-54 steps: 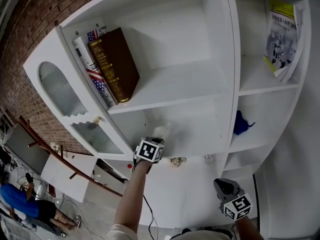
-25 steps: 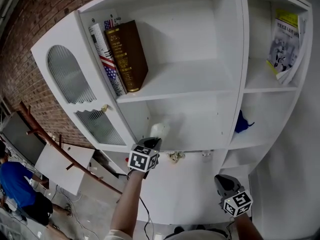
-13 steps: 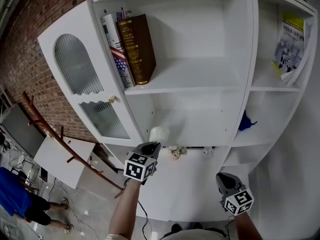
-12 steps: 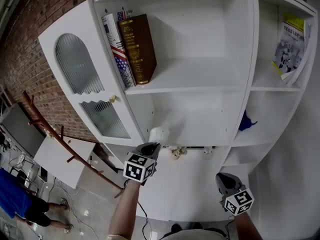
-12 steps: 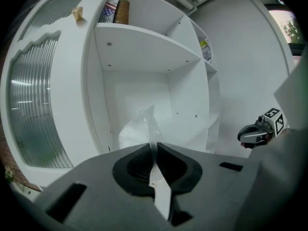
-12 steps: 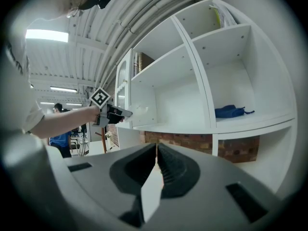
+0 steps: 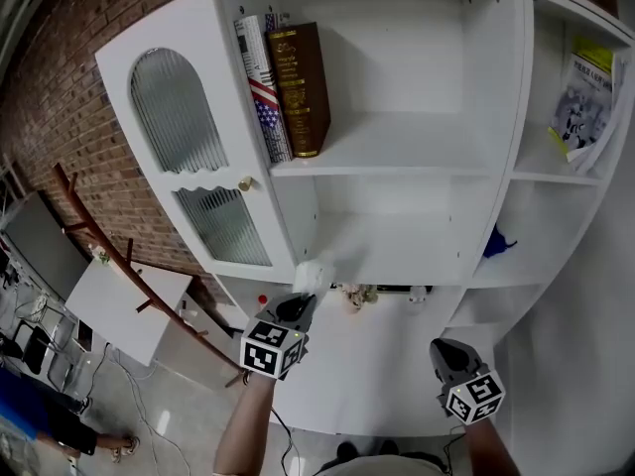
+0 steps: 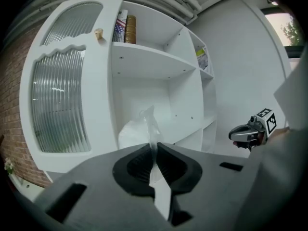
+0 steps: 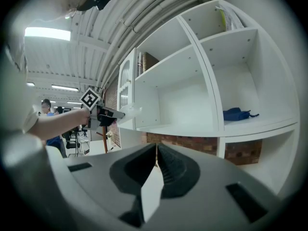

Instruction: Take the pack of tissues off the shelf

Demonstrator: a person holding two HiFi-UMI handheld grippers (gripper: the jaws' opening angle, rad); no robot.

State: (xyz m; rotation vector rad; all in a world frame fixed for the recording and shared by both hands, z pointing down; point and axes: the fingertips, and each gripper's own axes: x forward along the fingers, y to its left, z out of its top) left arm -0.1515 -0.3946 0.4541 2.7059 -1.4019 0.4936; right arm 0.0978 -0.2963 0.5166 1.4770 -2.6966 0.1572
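The pack of tissues (image 7: 311, 276), a small white pack in clear wrap, hangs in the air just in front of the white shelf unit (image 7: 397, 157), level with its lower compartment. My left gripper (image 7: 295, 303) is shut on the pack's thin plastic edge. In the left gripper view the pack (image 8: 137, 129) stands up from between the closed jaws of the left gripper (image 8: 154, 146). Low at the right, my right gripper (image 7: 444, 355) is held away from the shelves. Its jaws meet with nothing between them in the right gripper view (image 9: 156, 150), where the left gripper (image 9: 107, 115) and the pack (image 9: 129, 112) also show.
Two books (image 7: 288, 87) lean on the upper shelf beside the open glass-paned door (image 7: 189, 137). A blue cloth (image 7: 496, 243) and a magazine (image 7: 585, 97) lie in the right compartments. A small ornament (image 7: 357, 294) sits on the lower ledge. A wooden rack (image 7: 99, 256) stands at the left.
My left gripper has drawn the pack back out of the lower compartment, towards me. The head view has swung, so the shelves sit further right. The right gripper has stayed put.
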